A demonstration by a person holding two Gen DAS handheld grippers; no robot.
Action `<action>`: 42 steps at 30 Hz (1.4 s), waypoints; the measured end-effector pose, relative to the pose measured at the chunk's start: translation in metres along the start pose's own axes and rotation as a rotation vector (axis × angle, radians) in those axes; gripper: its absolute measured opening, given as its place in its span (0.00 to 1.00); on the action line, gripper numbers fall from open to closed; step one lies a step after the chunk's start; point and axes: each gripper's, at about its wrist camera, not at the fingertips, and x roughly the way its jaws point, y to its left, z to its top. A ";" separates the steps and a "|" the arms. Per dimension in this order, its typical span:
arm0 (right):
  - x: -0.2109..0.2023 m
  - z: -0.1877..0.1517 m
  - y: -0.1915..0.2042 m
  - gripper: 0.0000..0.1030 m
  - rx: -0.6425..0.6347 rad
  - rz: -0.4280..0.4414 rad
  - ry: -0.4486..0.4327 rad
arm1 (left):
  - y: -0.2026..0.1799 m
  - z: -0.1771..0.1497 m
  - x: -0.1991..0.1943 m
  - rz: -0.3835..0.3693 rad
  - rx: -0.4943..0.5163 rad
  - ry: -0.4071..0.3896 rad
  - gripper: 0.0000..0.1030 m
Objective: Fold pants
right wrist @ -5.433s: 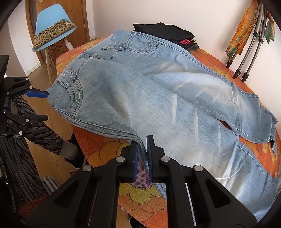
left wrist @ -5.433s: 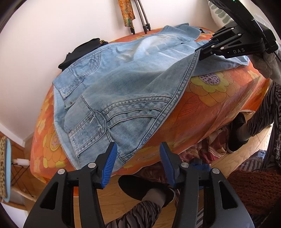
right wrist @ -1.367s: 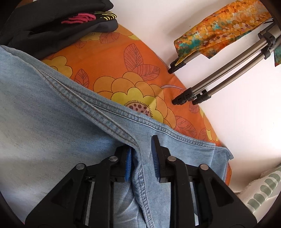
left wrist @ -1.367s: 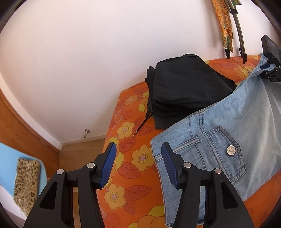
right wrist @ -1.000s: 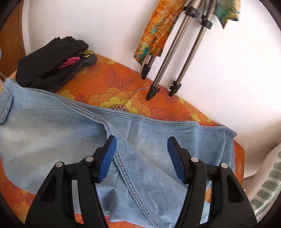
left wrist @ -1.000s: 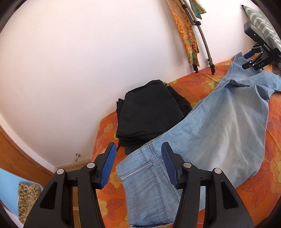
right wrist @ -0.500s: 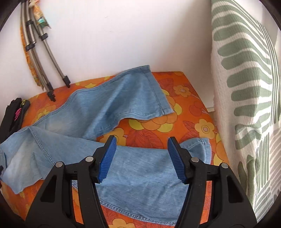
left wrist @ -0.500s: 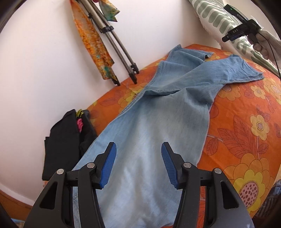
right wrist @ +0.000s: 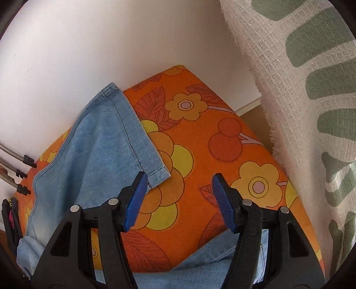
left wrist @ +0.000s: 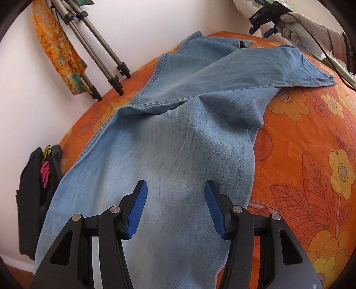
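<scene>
Light blue jeans (left wrist: 178, 137) lie folded lengthwise on the orange flowered cover (left wrist: 311, 155), legs running away towards the far end, the upper leg askew to the right. My left gripper (left wrist: 173, 200) is open and empty above the thigh part. My right gripper (right wrist: 178, 197) is open and empty over the far corner of the cover (right wrist: 200, 155), its left finger just beside the hem of one leg (right wrist: 106, 151). The other leg's hem (right wrist: 200, 266) shows under the gripper. The right gripper also shows in the left wrist view (left wrist: 264, 20), held by a gloved hand.
A black folded clothes pile (left wrist: 37, 200) lies at the left by the wall. Tripod legs (left wrist: 102, 55) with an orange scarf (left wrist: 57, 51) lean on the wall. A white and green patterned curtain (right wrist: 311, 111) hangs at the right of the cover's far end.
The right gripper let go of the leg seam, opened and moved to the hem end. The left gripper swung from the waistband end to look along the legs.
</scene>
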 end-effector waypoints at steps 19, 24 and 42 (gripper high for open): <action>0.021 0.001 0.047 0.09 -0.088 -0.091 -0.032 | 0.016 0.000 0.011 -0.041 -0.042 -0.037 0.58; -0.007 0.004 0.040 0.08 -0.088 -0.023 -0.082 | 0.017 0.002 0.012 -0.035 -0.029 -0.041 0.58; -0.051 0.009 -0.016 0.45 -0.146 -0.250 -0.120 | 0.012 0.008 0.012 -0.006 0.007 -0.026 0.59</action>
